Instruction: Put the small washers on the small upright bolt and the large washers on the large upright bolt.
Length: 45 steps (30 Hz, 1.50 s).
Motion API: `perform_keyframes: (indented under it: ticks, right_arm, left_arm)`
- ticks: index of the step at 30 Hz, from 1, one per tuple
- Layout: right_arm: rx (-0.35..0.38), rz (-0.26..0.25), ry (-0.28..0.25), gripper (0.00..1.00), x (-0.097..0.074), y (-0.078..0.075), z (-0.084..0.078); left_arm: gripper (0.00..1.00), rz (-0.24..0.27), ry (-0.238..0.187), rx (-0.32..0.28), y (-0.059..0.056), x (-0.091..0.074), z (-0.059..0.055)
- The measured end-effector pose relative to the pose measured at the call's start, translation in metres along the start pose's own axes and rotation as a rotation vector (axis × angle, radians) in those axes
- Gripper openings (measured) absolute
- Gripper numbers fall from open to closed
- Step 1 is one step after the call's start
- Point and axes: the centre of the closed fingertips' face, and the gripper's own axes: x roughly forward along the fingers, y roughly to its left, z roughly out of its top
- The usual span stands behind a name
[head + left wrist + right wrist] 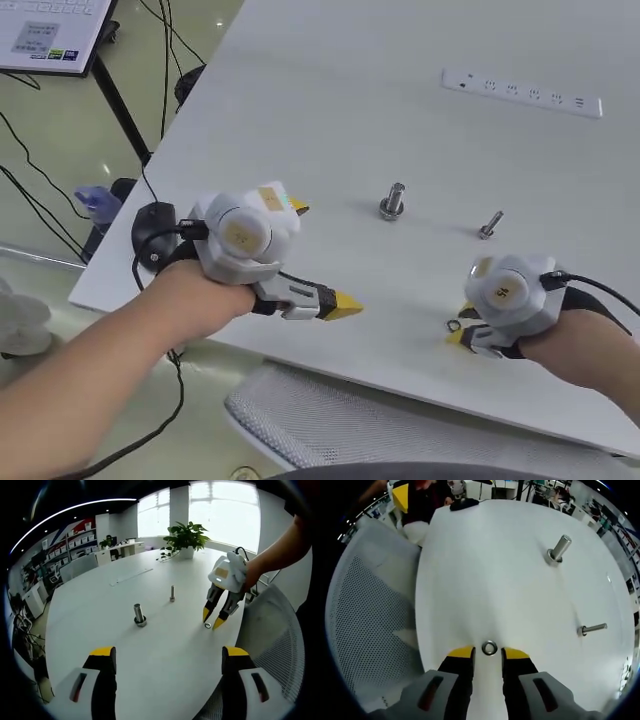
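While the scene is viewed from the head camera, a white table (300, 90) is looked down on, and a gripper is held over its near edge on each side. At 8 o'clock in that view the left gripper (320, 255) is held just above the table edge. Its yellow-tipped jaws are spread wide, with nothing between them. At 4 o'clock the right gripper (460, 325) is pointed down at the tabletop, its jaws drawn narrow but not closed. A small washer (489, 648) is seen lying flat on the table right at the jaw tips, at 6 o'clock in the right gripper view. A sliver of gap is seen on either side of it.

From the washer, in the head view, the large bolt (392, 200) is found at 11 o'clock and the small bolt (490, 224) at 1 o'clock. Both are stood upright, near each other and well apart from the washer. A wider ring is seen at the large bolt's base; whether it is a washer cannot be told.

A white power strip (522, 92) is laid at 1 o'clock on the far side of the table. A mesh chair (330, 420) is seen at 6 o'clock below the table edge. A potted plant (186, 537) is seen at 12 o'clock in the left gripper view.
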Motion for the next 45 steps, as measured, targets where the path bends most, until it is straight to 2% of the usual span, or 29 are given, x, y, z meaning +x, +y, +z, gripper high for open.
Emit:
perform_keyframes:
  ticks: [5, 11, 19, 21, 24, 32, 37, 40, 45]
  right_arm:
    - [0.007, -0.003, 0.026, 0.19, 0.0, -0.001, 0.001]
    - [-0.018, -0.002, 0.067, 0.15, 0.002, -0.001, 0.002]
    - [-0.033, 0.024, 0.126, 0.13, 0.001, -0.003, 0.002]
    - [-0.019, 0.031, 0.114, 0.13, 0.001, -0.004, 0.001]
    - [0.06, 0.052, 0.053, 0.13, 0.0, -0.003, 0.002]
    - [0.084, 0.039, 0.055, 0.13, -0.009, -0.009, -0.01]
    - [0.115, 0.016, 0.044, 0.13, -0.024, -0.021, -0.017]
    - [0.123, 0.004, 0.049, 0.13, -0.032, -0.031, -0.025]
    - [0.143, -0.029, 0.033, 0.13, -0.059, -0.049, -0.031]
  left_arm:
    - [0.86, -0.002, -0.005, -0.006, -0.002, 0.001, 0.001]
    - [0.86, -0.005, -0.006, -0.012, -0.005, 0.001, -0.001]
    - [0.84, 0.0, -0.004, -0.021, -0.002, -0.001, -0.004]
    - [0.83, 0.001, -0.006, -0.023, -0.001, -0.002, -0.003]
    - [0.83, -0.002, -0.005, -0.028, -0.002, -0.002, -0.004]
    - [0.83, -0.009, -0.009, -0.03, -0.005, -0.001, -0.001]
    - [0.83, -0.014, -0.005, -0.018, -0.004, 0.001, 0.002]
    - [0.83, -0.014, -0.007, -0.032, -0.004, 0.002, 0.002]
    - [0.86, -0.019, -0.007, -0.032, -0.007, 0.003, 0.001]
